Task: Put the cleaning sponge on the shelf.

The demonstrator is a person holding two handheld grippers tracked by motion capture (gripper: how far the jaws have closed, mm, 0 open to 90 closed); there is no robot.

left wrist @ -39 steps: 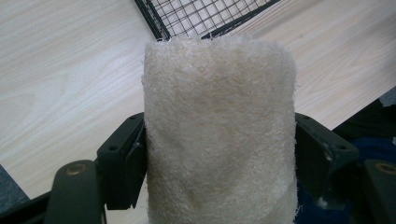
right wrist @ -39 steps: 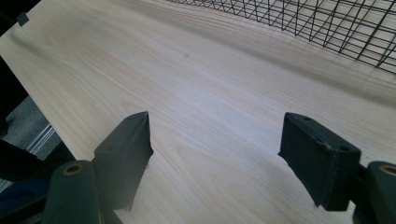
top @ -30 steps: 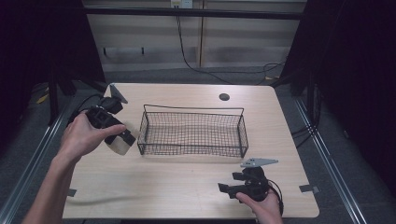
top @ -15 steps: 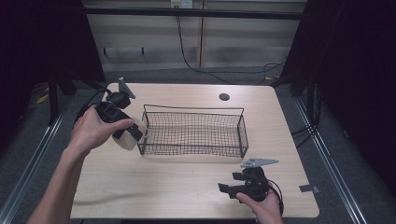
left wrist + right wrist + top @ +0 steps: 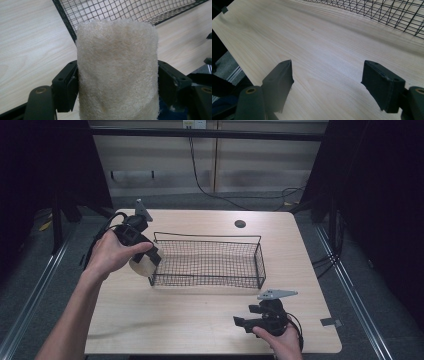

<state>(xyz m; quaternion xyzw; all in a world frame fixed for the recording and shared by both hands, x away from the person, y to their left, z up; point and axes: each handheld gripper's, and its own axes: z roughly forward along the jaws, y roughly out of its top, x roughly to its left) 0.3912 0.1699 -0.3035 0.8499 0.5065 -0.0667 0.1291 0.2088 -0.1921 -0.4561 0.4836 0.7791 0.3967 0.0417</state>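
The high view looks down from above; both gripper views look close past their jaws, sharing the black wire mesh basket [image 5: 207, 262] beyond.

My left gripper [image 5: 117, 82] clamps a cream loofah roll [image 5: 117, 70] between both jaws. Beyond it stands the wire basket [image 5: 105, 10] corner on the wooden table [image 5: 30, 45].

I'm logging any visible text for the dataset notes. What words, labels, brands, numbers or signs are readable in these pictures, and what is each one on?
None: no readable text.
The loofah sponge held in the left gripper is plain, unmarked fibre.
The wire basket, the wooden table and the right gripper carry no legible label.
A small pale plate on the far wall is too small to read.
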